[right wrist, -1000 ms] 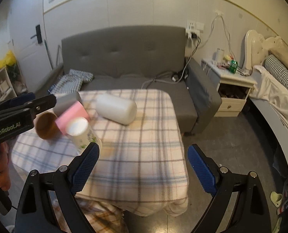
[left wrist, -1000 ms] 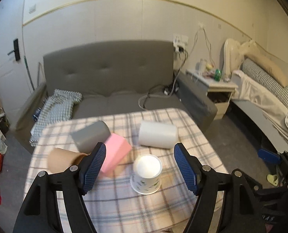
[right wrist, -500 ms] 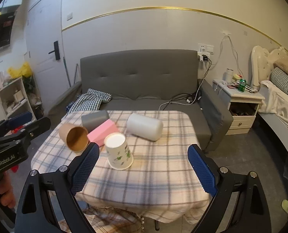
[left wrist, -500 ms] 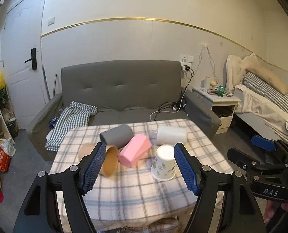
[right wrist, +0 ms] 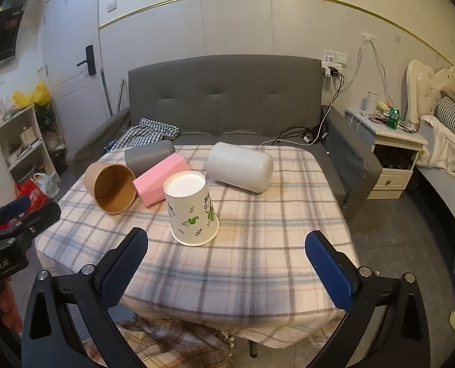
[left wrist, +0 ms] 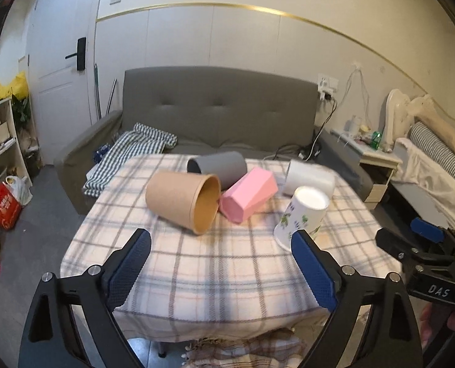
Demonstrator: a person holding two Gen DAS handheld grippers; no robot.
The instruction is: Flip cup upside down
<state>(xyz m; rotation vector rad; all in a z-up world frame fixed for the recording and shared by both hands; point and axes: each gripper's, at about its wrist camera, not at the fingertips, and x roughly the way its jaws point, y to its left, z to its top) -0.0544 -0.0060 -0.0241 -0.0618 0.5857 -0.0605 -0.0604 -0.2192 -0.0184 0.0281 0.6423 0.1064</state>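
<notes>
A white paper cup with green leaf print (right wrist: 193, 210) stands upside down, mouth down, on the plaid table (right wrist: 258, 245); it also shows in the left wrist view (left wrist: 302, 216). My right gripper (right wrist: 226, 271) is open and empty, held back near the table's front edge, the cup just beyond its left finger. My left gripper (left wrist: 221, 268) is open and empty, also at the front edge, with the cup just beyond its right finger. Neither touches the cup.
A brown paper cup (right wrist: 111, 187), a grey cup (right wrist: 149, 159), a pink faceted cup (right wrist: 160, 179) and a white cup (right wrist: 239, 170) lie on their sides behind. A grey sofa (right wrist: 227, 104) stands behind the table, a nightstand (right wrist: 390, 150) and bed at right.
Both grippers have pulled back and away from the table over the last second. The printed cup stands mouth down where it was.
</notes>
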